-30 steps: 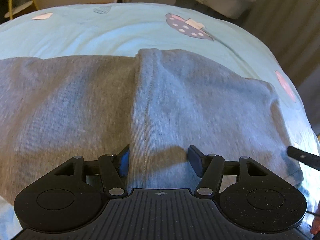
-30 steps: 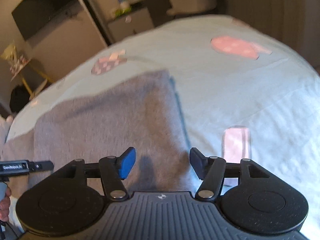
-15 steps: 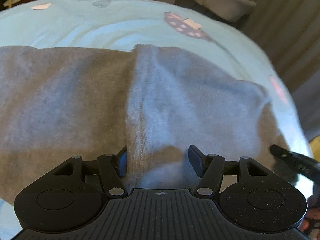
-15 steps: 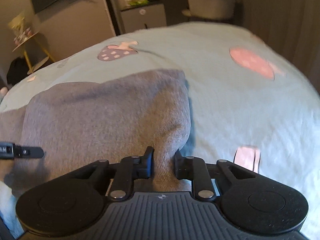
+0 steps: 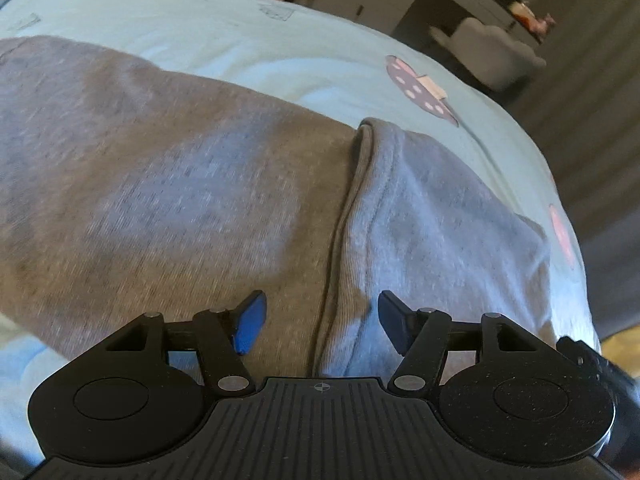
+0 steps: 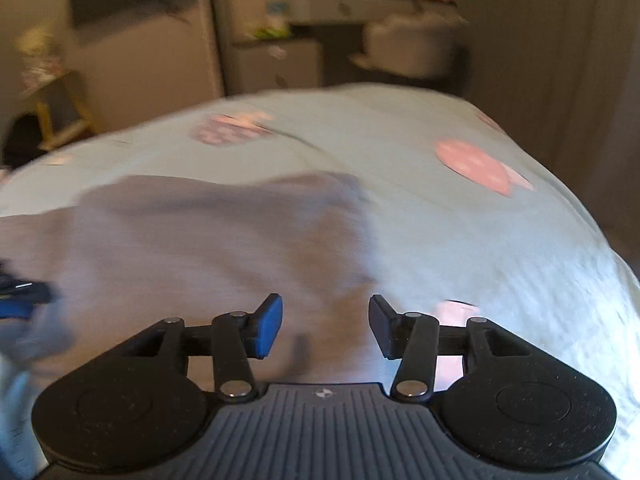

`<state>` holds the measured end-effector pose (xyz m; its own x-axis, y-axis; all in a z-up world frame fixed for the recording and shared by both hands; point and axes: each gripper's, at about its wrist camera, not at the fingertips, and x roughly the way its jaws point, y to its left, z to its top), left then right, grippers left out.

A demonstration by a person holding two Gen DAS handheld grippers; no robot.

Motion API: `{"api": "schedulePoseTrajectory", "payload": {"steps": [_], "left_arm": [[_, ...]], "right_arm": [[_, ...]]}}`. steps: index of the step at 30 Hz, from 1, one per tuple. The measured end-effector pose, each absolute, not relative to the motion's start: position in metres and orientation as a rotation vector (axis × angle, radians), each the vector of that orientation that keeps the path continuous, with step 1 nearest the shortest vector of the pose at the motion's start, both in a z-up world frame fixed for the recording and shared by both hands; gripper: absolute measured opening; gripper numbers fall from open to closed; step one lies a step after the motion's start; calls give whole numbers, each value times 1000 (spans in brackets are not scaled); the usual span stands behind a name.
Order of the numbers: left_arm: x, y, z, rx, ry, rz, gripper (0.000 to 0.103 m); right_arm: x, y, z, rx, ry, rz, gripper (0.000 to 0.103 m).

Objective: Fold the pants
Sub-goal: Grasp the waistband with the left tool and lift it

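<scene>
Bed with a pale blue sheet printed with pink and purple spotted shapes is filling both views; blurred cabinets and a pale upholstered chair are sitting behind it.

Grey knit sweatpants are lying flat on the sheet, taking up most of the left wrist view. One layer is lying folded over the other, and its hemmed edge is running as a ridge from the far side down toward the camera. In the right wrist view the pants are spreading left of centre, with their right edge ending on bare sheet. That view is motion-blurred.

Left gripper is pointing down at the fabric, jaws standing wide apart, straddling the ridge with a clear gap each side; pads are not pressing on anything.

Right gripper is over the right edge of the pants, jaws opening, pants below the gap but nothing pinched. Its black tip is showing at the right edge of the left view.

A small pink patch on the sheet is peeking just beyond the right jaw.
</scene>
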<state>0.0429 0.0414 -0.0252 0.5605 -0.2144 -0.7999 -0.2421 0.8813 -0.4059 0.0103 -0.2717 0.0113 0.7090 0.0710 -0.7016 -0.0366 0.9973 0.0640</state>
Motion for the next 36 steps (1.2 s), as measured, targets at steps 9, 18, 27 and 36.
{"api": "schedulePoseTrajectory", "payload": {"steps": [9,18,27,36], "left_arm": [[38,25,-30,-427,1045,-16,60],[-10,173,33,-565,734,400,97],[-19,259,-20,-820,834,569,97],[-11,264,-47,-892,778,553,86]], "right_arm": [[23,-260,-12,112,965,37,26],[5,-286,-6,262,873,68,63],[11,-271,-10,222,889,71,71],[2,-284,-8,316,859,66,72]]}}
